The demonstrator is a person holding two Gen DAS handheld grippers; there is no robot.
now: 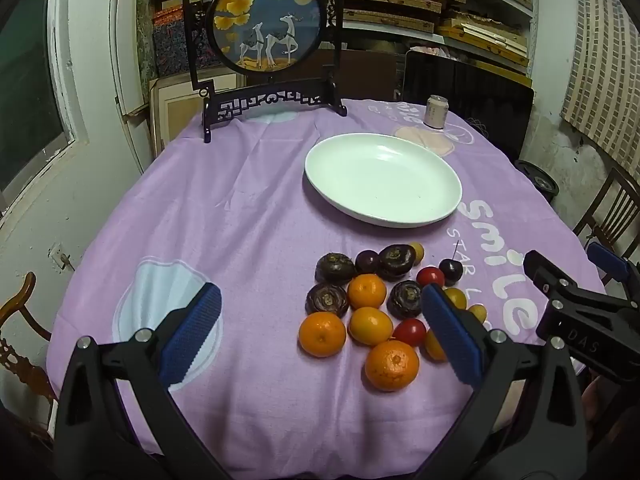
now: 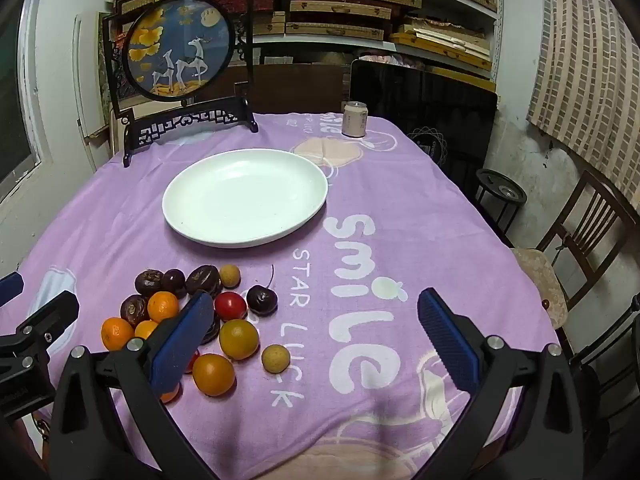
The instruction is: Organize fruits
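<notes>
A pile of fruit lies on the purple cloth: oranges [image 1: 391, 365] [image 2: 213, 374], dark water chestnuts [image 1: 335, 268] [image 2: 149, 282], red cherry tomatoes [image 1: 409, 332] [image 2: 230, 305], a dark cherry [image 1: 451, 269] [image 2: 261, 299] and small yellow fruits [image 2: 274, 358]. An empty white plate [image 1: 440, 208] [image 2: 188, 220] sits behind the pile. My left gripper [image 1: 320, 334] is open and empty, just left of and above the pile. My right gripper [image 2: 316, 338] is open and empty, to the right of the pile; it also shows in the left wrist view [image 1: 576, 308].
A round deer-picture screen on a black stand [image 1: 266, 20] [image 2: 180, 44] stands at the table's back left. A drink can [image 1: 436, 111] [image 2: 354, 119] stands at the back. Wooden chairs [image 2: 580, 236] stand to the right, shelves of boxes behind.
</notes>
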